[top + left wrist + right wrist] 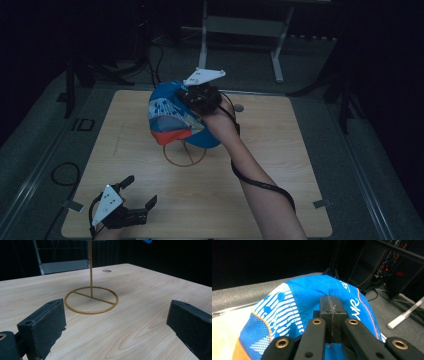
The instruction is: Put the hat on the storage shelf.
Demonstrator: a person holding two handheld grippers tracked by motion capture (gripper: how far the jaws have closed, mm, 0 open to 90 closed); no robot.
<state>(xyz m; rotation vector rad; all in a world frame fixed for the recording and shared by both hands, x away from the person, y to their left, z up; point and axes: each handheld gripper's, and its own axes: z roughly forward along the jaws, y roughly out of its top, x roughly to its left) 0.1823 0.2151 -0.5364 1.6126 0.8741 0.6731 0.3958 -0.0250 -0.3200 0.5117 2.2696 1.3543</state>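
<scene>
- The right gripper (192, 95), at upper centre of the high view, has its jaws pinched tight on the fabric of a blue cap (170, 117); the right gripper view shows the cloth bunched between them.
- The cap hangs over the gold stand (184, 155), whose ring base sits mid-table.
- The left gripper (135, 192) rests at the lower left, jaws wide apart and empty.
- Risk: the cap could snag the thin pole (91, 267) and tip the stand, since nothing steadies the base.
- Room: the table (280, 150) is bare around the stand, and its edges are well away.
</scene>
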